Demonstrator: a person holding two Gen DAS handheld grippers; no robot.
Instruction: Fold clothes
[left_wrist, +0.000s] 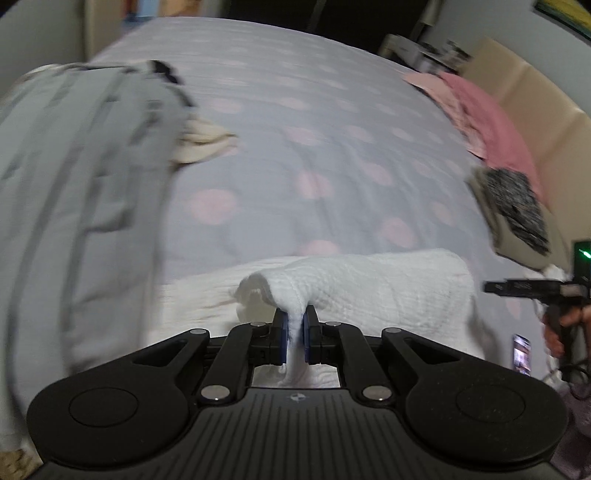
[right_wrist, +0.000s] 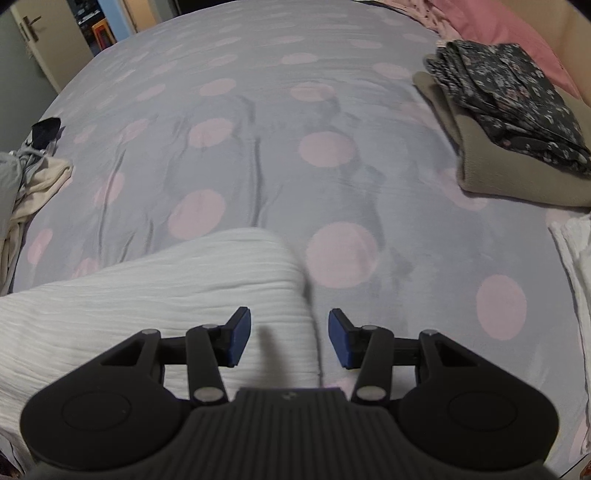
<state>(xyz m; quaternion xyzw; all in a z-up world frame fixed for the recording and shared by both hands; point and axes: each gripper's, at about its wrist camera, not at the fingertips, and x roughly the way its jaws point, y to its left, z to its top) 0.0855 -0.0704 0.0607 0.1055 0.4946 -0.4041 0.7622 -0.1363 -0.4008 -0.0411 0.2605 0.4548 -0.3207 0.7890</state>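
A home bedroom. A wide bed covered by a grey sheet with large pink dots (right_wrist: 258, 122) fills both views. A beige padded headboard (left_wrist: 517, 85) stands behind a pink pillow (left_wrist: 495, 125). Folded clothes, a dark floral garment (right_wrist: 509, 92) on an olive knit (right_wrist: 517, 177), sit near it. A cream door with a metal lever handle (right_wrist: 31, 22) stands in the far corner.

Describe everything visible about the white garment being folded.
The white garment is a crinkled, textured fabric, seemingly light cotton, lying on the grey bedspread with pink dots. One edge is bunched and pinched between the blue-padded fingers of the left gripper, lifted into a soft fold. In the right wrist view it spreads flat beneath the right gripper, whose fingers are apart over its edge, gripping nothing.
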